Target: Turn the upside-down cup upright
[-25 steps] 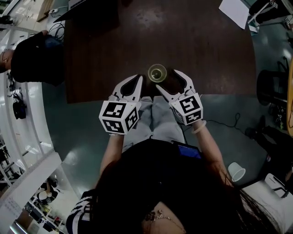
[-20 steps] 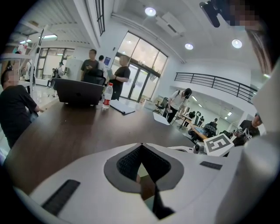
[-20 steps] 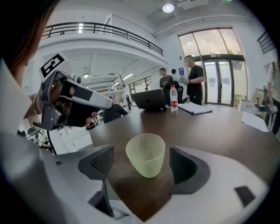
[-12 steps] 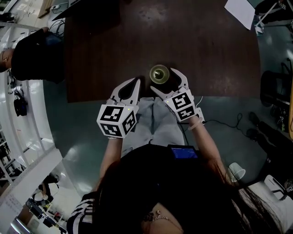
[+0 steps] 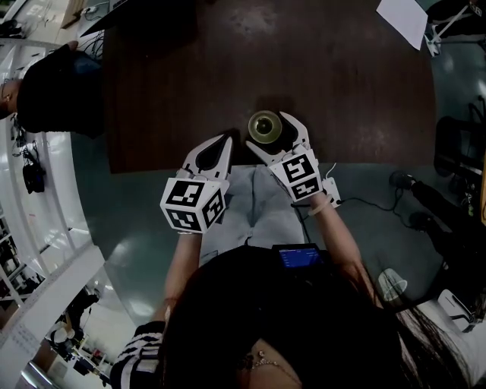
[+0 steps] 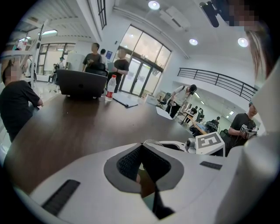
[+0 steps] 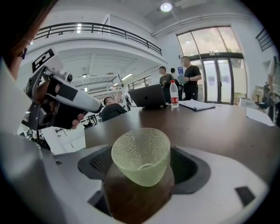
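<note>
A pale green, dimpled glass cup [image 5: 266, 126] stands upright, mouth up, on the dark brown table [image 5: 334, 83] close to its near edge. My right gripper [image 5: 268, 131] is open around it, a jaw on each side. Its jaws have just been opening. In the right gripper view the cup [image 7: 141, 155] sits between the dark pads [image 7: 101, 161], with a gap on both sides. To the left, my left gripper [image 5: 221, 144] is shut and holds nothing, over the table edge. In the left gripper view its jaws [image 6: 141, 148] meet tip to tip.
A person in black [image 5: 45, 91] sits at the table's left side. A laptop [image 7: 148, 96], a water bottle [image 7: 174, 94] and papers [image 7: 197, 104] lie at the far end. A white sheet [image 5: 402, 19] is at the far right corner. A paper cup [image 5: 391, 285] lies on the floor.
My right gripper's jaws have spread wider around the cup and sunk toward the table. The left gripper has sunk a little. The cup stays put.
</note>
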`<state>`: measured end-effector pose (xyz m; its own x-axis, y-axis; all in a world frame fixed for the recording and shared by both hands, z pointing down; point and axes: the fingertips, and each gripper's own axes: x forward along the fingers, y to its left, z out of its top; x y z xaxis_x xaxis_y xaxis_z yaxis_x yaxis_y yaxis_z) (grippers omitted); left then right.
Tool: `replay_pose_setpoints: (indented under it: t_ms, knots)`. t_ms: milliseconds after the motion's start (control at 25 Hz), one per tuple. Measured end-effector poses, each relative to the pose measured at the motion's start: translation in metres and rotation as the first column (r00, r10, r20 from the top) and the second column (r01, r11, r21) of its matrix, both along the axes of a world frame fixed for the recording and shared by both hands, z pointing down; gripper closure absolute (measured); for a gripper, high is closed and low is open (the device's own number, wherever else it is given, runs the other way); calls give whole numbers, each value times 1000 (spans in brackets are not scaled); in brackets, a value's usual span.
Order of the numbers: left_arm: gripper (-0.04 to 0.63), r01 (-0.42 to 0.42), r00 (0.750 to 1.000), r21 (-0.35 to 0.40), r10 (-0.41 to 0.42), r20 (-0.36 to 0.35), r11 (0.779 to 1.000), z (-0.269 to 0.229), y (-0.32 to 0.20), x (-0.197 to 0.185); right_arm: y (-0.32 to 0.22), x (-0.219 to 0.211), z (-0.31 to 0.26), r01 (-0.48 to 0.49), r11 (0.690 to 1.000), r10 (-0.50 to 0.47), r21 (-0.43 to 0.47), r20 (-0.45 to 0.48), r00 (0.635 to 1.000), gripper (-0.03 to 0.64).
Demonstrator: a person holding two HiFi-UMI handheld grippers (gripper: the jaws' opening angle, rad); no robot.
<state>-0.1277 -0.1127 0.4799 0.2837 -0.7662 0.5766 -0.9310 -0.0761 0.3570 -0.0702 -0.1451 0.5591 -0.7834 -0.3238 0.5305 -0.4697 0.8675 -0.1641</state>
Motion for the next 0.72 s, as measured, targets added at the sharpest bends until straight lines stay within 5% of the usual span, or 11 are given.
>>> replay_pose_setpoints:
  t_ms: [720]
  knots:
    - [592,-36,999,47,37,-22,998,-12,-4,-2,-2,2,-29,-17,999,20,-33,66,998,221]
